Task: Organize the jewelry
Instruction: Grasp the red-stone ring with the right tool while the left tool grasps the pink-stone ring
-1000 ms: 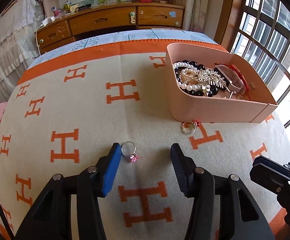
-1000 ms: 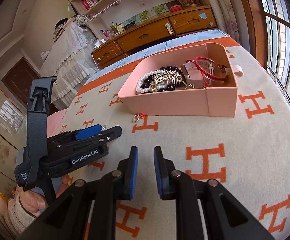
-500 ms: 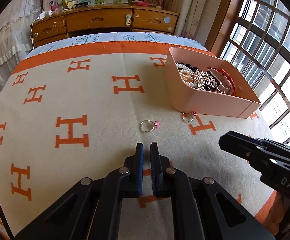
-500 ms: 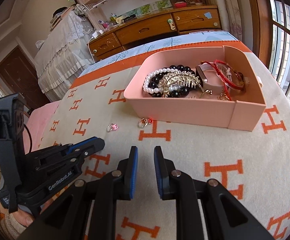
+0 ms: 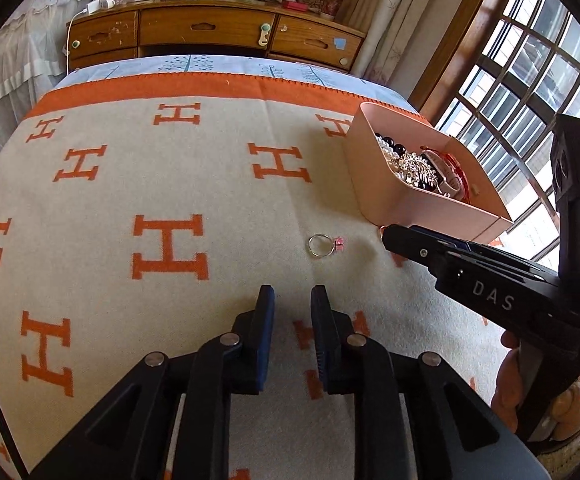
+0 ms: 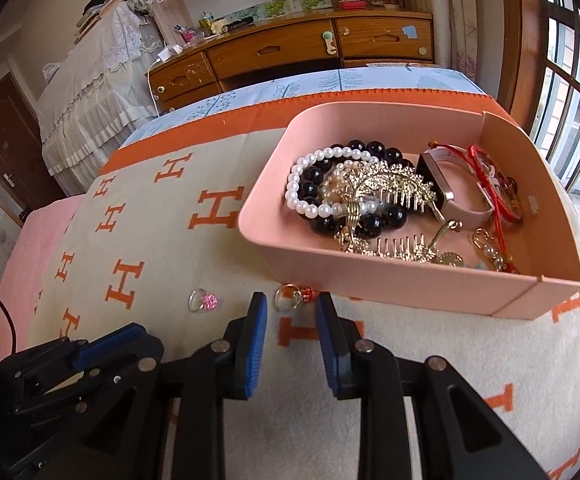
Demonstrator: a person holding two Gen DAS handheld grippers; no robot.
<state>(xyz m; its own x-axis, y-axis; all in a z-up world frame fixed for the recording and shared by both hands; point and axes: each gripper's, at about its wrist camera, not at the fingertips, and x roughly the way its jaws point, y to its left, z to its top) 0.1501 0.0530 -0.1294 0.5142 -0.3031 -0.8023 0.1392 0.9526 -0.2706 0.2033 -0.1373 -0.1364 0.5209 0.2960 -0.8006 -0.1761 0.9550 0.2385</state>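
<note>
Blanket (image 6: 430, 360) margin beside pink tray (image 6: 370, 286), two rings (image 6: 290, 297) near its wall.

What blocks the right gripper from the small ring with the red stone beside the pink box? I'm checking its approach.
Nothing visible: the right gripper is open, and the red-stone ring lies on bare blanket just ahead, close to the pink box.

My tongs (image 5: 292, 294) are matt black plastic; the blanket (image 5: 129, 184) is soft woven cloth, the ring (image 5: 322, 245) shiny metal, the box (image 6: 370, 276) smooth plastic.
</note>
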